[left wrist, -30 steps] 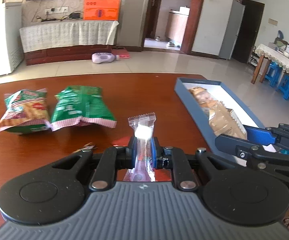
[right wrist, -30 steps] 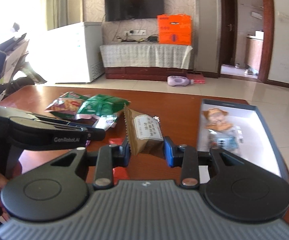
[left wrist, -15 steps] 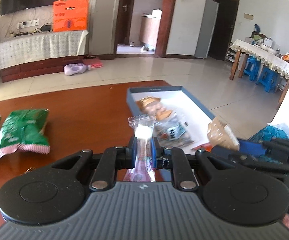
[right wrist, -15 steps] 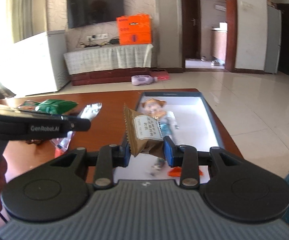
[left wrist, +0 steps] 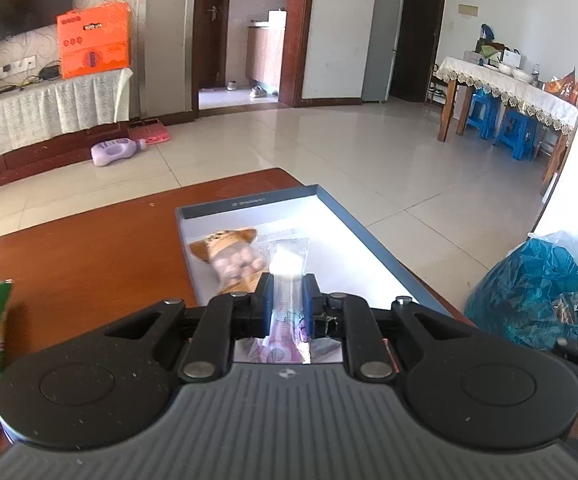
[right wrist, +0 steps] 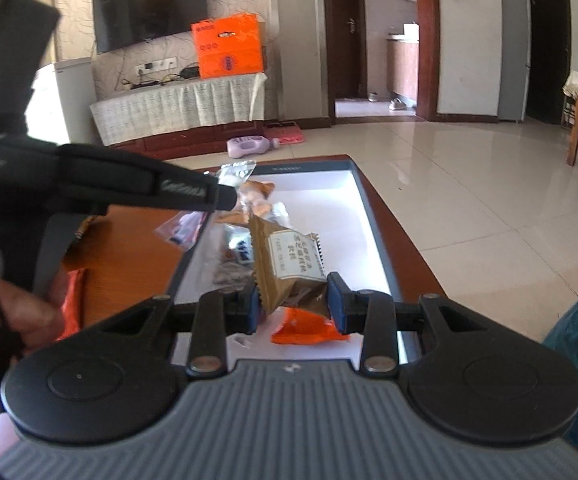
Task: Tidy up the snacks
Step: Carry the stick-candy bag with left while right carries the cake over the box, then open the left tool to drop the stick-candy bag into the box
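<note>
Ahead of both my claws lies the shallow blue-walled, white-floored cardboard box on the brown wooden table. My right gripper pinches a brown foil snack packet over it; my left gripper pinches a clear-wrapped white candy.

Glossy polished wood table; matt cardboard box; clear shiny plastic candy wrapper; matt brown paper-look snack packet.

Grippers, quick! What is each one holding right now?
Left gripper: closed on a clear-wrapped candy.
Right gripper: closed on a brown snack packet.
</note>
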The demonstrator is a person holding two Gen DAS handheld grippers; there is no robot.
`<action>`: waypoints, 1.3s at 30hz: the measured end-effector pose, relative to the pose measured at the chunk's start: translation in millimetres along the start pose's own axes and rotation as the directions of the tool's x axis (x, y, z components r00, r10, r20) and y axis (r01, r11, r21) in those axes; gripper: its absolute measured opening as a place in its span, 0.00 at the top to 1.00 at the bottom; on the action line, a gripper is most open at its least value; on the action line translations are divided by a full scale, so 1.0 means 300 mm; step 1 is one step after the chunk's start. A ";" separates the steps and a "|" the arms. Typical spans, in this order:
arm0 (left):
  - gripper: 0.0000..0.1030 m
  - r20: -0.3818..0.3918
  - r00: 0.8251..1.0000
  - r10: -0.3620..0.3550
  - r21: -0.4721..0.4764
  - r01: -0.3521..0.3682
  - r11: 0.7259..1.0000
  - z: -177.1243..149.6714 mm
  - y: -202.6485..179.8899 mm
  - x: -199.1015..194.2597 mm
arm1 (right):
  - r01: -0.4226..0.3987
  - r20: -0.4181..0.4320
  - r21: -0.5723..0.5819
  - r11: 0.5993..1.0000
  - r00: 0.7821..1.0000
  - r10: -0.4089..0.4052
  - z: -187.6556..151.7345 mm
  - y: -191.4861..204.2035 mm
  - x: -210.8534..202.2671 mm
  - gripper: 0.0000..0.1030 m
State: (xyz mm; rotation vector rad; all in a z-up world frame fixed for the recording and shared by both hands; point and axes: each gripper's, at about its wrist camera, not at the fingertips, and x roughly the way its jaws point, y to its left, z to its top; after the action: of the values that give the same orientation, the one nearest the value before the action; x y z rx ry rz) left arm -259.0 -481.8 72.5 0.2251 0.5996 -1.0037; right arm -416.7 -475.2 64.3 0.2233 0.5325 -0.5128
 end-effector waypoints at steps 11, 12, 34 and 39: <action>0.83 -0.055 0.998 -0.005 -0.011 0.004 1.000 0.048 -0.013 0.228 | -0.002 -0.031 -0.006 1.000 1.000 0.002 0.001 -0.006 0.049 0.64; 0.83 -0.058 0.998 -0.003 -0.008 0.002 1.000 0.055 -0.016 0.243 | -0.001 -0.032 -0.007 1.000 0.999 0.001 0.008 -0.003 0.056 0.64; 0.64 -0.095 0.995 0.013 0.038 -0.009 0.999 0.073 -0.060 0.375 | 0.004 -0.038 0.009 1.000 0.999 -0.004 0.002 -0.009 0.060 0.64; 0.57 -0.095 0.995 0.015 0.038 -0.011 0.999 0.067 -0.061 0.364 | 0.002 -0.038 0.009 1.000 0.999 -0.002 0.002 -0.008 0.059 0.64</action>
State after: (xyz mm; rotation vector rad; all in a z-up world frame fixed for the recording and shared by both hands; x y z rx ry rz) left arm -224.0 -579.3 28.7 0.3111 0.6650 -0.9966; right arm -404.6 -484.6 55.1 0.2412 0.5673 -0.5138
